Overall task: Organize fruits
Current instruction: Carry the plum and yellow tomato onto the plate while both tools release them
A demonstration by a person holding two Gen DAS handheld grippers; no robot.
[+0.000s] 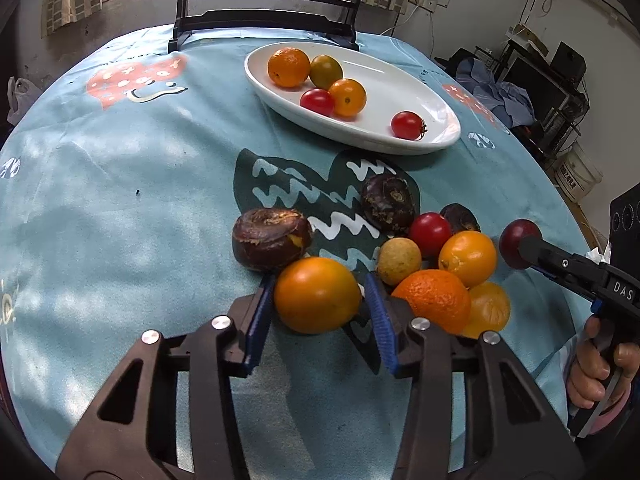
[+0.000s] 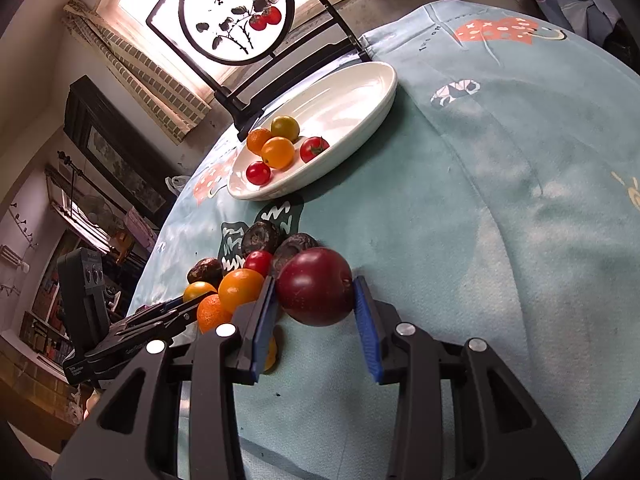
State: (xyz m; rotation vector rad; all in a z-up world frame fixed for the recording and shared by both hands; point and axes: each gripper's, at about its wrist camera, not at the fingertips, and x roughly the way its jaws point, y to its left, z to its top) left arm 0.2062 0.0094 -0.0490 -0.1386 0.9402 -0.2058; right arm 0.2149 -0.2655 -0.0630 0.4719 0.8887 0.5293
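Left gripper [image 1: 318, 296] straddles an orange [image 1: 316, 295] at the near table [image 1: 100, 200] edge, pads touching or nearly so. Right gripper [image 2: 316, 286] clamps a plum [image 2: 316, 286]. Both smooth, round, likely slippery: grip the widest girth, lightly. White dish [image 1: 400, 136] sits toward the far edge.

Open stretch of light-blue cloth-covered worktop [image 1: 100, 200] left of the clustered pile of orange, red and dark brown fruits [image 1: 432, 256]; bare right half of the white oval ceramic dish [image 2: 360, 92], five small fruits crowding its left; black-framed round painted screen [image 2: 236, 12] blocking behind.
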